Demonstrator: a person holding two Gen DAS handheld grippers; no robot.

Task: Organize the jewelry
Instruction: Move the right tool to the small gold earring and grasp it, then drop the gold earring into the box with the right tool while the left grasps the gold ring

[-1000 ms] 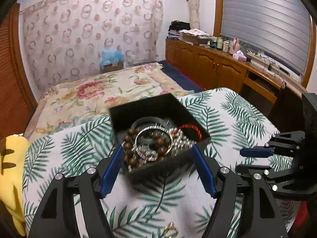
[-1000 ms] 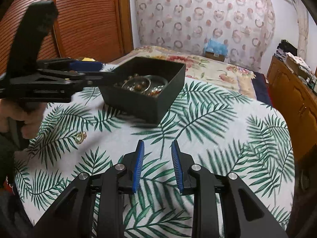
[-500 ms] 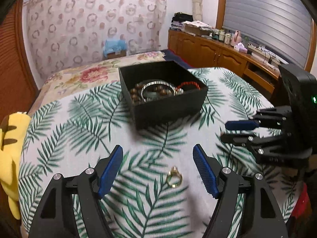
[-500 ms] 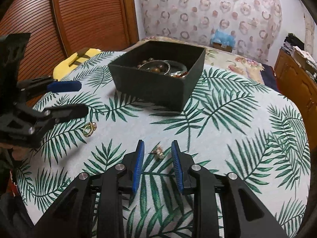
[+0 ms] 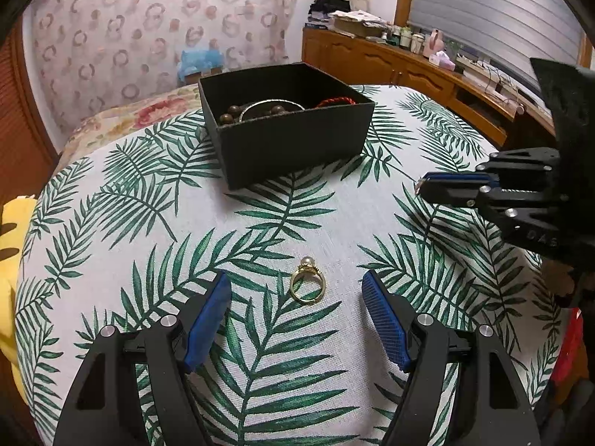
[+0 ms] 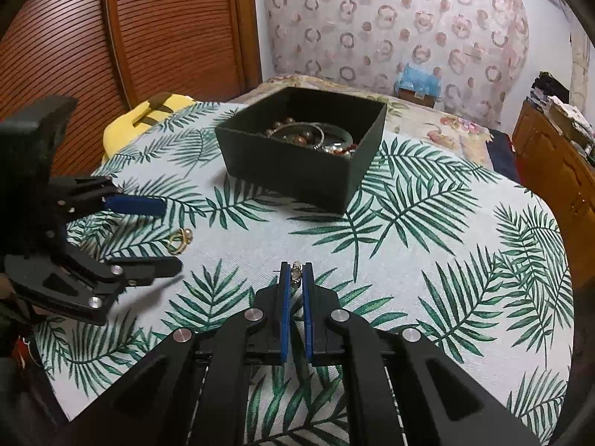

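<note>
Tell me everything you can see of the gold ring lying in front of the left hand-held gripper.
The gold ring is a thin, shiny yellow-metal band with one pale, pearl-like bead on a small setting. It lies flat on the palm-leaf tablecloth, bead end toward the black jewelry box and well short of it. Nothing grips it: it sits loose ahead of the left hand-held gripper, whose blue pads stand wide open on either side without touching it. The right wrist view shows it between those fingers too.

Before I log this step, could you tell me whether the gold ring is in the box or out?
Out: the gold ring lies on the tablecloth, short of the box.
</note>
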